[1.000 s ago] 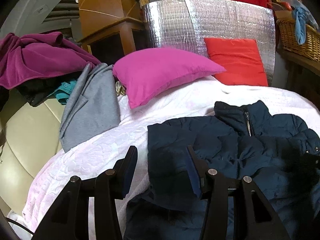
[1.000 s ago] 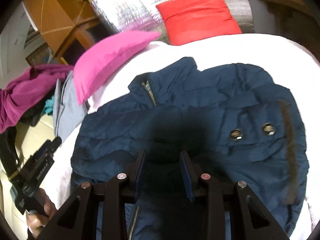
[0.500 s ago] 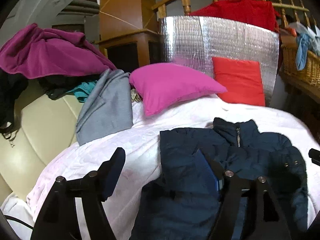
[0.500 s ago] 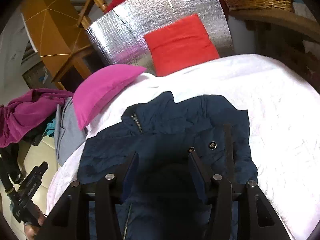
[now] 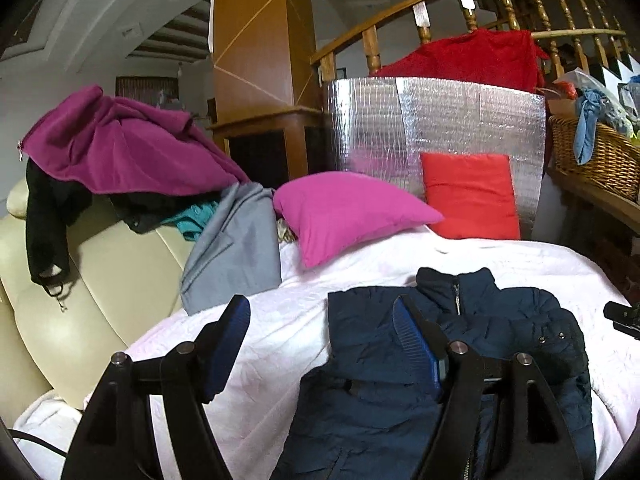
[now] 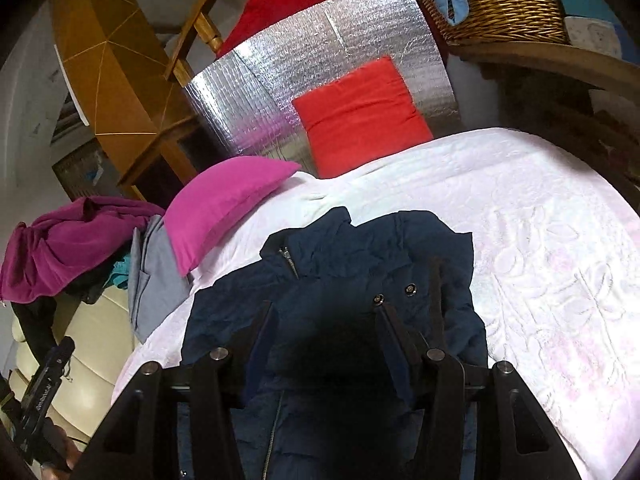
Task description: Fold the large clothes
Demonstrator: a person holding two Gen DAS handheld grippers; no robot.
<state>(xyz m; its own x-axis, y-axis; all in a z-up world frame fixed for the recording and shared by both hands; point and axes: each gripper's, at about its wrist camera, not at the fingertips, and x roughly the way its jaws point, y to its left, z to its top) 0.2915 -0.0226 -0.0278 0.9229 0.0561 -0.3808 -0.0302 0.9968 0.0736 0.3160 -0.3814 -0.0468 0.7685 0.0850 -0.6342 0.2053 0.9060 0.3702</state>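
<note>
A navy puffer jacket (image 6: pixel 352 280) is seen lying folded on a white quilted bedspread (image 6: pixel 540 260), collar and zip toward the far end of the bed, with two metal snaps showing near its right side. Bare bedspread is left open to the right of the jacket and in a narrower strip to its left. The far edge is bounded by a pink pillow (image 5: pixel 348 212) and a red cushion (image 5: pixel 472 196), which is leaned against a silver foil panel (image 5: pixel 440 128). At the left edge, a grey garment (image 5: pixel 236 256) is draped over the bed's side beside a cream sofa (image 5: pixel 104 280) heaped with a magenta garment (image 5: pixel 120 148). The left gripper (image 5: pixel 322 336) is held wide open and empty above the jacket's left edge, one finger over bedspread, the other over navy fabric. The right gripper (image 6: pixel 326 340) is also held open and empty, directly over the jacket's middle. A wicker basket (image 6: pixel 504 4) at the far right is shown in both views. Only in the right wrist view is the left gripper seen from outside, at the lower left.
</note>
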